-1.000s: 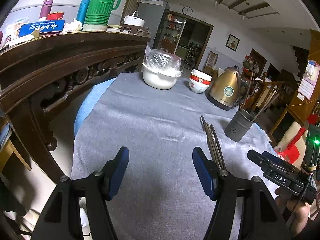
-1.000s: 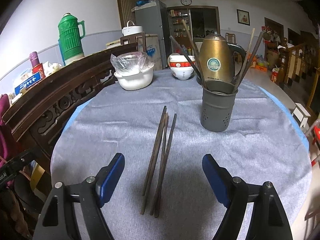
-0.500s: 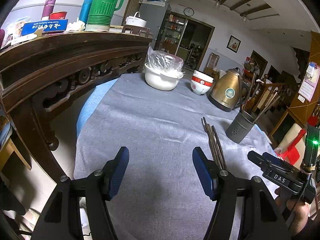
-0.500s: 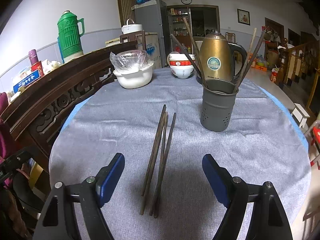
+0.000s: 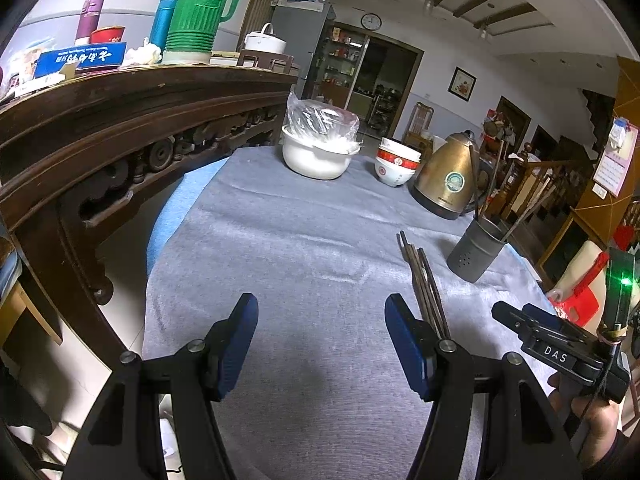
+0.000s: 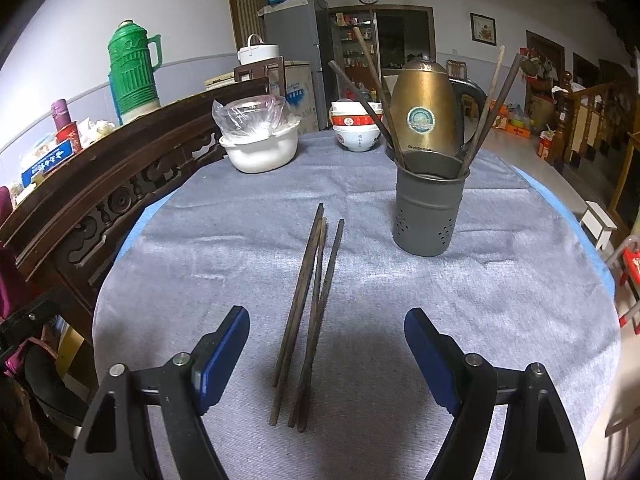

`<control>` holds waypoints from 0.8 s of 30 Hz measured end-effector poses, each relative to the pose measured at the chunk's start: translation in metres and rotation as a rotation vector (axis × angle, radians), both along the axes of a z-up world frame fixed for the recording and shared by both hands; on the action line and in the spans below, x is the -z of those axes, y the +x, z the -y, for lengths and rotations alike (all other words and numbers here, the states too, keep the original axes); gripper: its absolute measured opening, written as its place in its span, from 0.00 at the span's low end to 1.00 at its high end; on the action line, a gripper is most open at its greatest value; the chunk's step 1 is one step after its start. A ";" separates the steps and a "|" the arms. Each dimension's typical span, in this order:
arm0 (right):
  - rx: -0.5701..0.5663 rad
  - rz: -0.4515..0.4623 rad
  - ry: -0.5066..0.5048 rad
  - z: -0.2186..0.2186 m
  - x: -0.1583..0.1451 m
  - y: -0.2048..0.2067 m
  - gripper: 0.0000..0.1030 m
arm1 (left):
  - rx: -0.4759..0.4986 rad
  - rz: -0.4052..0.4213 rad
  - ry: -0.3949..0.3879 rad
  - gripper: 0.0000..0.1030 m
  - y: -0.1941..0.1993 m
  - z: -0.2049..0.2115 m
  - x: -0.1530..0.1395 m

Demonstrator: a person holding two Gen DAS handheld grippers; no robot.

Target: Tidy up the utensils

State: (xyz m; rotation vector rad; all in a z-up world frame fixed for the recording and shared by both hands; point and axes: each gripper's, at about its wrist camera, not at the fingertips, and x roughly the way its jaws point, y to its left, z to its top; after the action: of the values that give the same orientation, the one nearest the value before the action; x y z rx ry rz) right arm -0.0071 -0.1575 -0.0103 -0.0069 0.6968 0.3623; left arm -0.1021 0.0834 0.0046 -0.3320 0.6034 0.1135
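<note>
I am holding the right gripper [image 6: 326, 344] with its blue pads spread wide and nothing between them touching; the fingers [image 6: 224, 344] are released and hovering above the grey tablecloth [image 6: 500, 300]. Directly ahead of that gap, the loose chopsticks [image 6: 312, 308] are lying flat on the cloth in a narrow bundle, their near ends pointing toward me and their far ends fanning slightly toward the back of the table. I cannot tell exactly how many sticks are in the bundle. Beyond them and to the right, the perforated grey utensil holder [image 6: 430, 212] is standing upright, apart from the bundle, with several chopsticks already leaning out of it.

I am keeping the left gripper [image 5: 322, 322] released as well, its pads parted over bare cloth. From this side the chopsticks [image 5: 426, 284] are lying just right of the right-hand finger [image 5: 404, 340], outside the gap, and the holder [image 5: 476, 246] is sitting further right. My right hand [image 5: 592, 436] is showing at the lower right edge, wrapped around the other tool.

Further back, a brass-coloured kettle [image 6: 424, 112] is standing behind the holder, stacked red-and-white bowls [image 6: 356, 126] are sitting to its left, and a white bowl holding a clear plastic bag [image 6: 260, 140] is resting further left. A dark carved wooden bench back [image 5: 120, 120] is running along the table's left side, with a green thermos [image 5: 200, 8] on top.
</note>
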 end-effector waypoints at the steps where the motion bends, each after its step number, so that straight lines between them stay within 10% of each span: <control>1: 0.002 0.000 0.000 0.001 0.000 0.000 0.81 | 0.000 -0.002 0.000 0.65 0.000 0.001 0.000; 24: 0.010 -0.203 0.061 0.039 0.020 0.027 0.79 | 0.151 -0.084 -0.036 0.65 0.045 0.045 0.024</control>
State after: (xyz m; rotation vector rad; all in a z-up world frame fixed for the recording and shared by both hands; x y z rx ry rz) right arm 0.0204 -0.1963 -0.0305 0.0926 0.8857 0.3780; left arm -0.0568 0.0381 -0.0192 -0.3166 0.7127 -0.0291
